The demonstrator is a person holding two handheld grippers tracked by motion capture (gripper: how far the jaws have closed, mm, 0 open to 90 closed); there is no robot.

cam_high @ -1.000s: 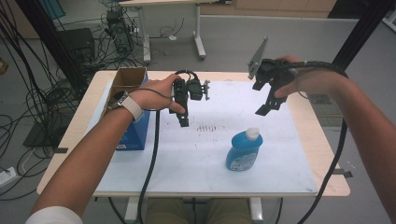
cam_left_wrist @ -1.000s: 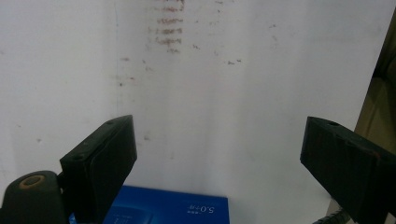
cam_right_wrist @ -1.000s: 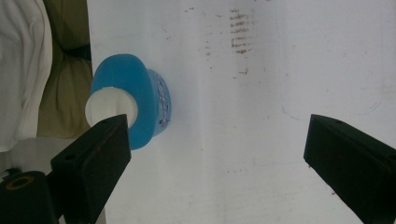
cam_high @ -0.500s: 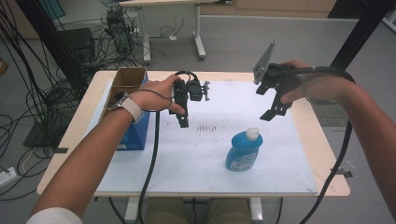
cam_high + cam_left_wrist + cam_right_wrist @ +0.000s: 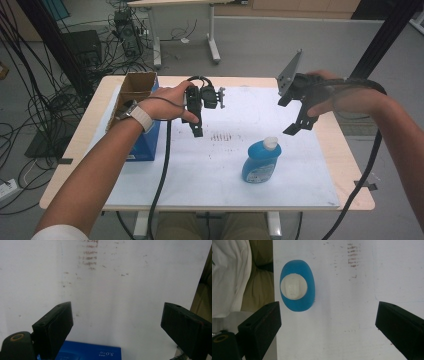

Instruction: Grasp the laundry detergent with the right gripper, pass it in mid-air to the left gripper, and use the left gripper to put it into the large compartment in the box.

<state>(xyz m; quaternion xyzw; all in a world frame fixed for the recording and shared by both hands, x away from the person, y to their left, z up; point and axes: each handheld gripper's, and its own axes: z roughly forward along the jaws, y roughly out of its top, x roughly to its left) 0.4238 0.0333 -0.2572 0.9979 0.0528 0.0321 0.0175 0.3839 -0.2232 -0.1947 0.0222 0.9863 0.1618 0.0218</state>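
Right gripper point(image 5: 304, 116) has drifted rightward and up over the last second, fingers apart, empty. It now hangs above the blue bottle point(image 5: 261, 161), which stands upright on the counter's white sheet point(image 5: 200, 175); likely lining up a descent. Left gripper point(image 5: 198, 125) unchanged, fingers apart. Right gripper view adds the bottle's white cap point(image 5: 293, 286) from above; left gripper view adds a blue box point(image 5: 87, 353).

A blue plastic bottle point(image 5: 261, 161) with a white flip cap point(image 5: 293, 286) is standing upright, cap closed, on the white sheet at the near right of the table, showing from straight above as a blue oval around the round cap.
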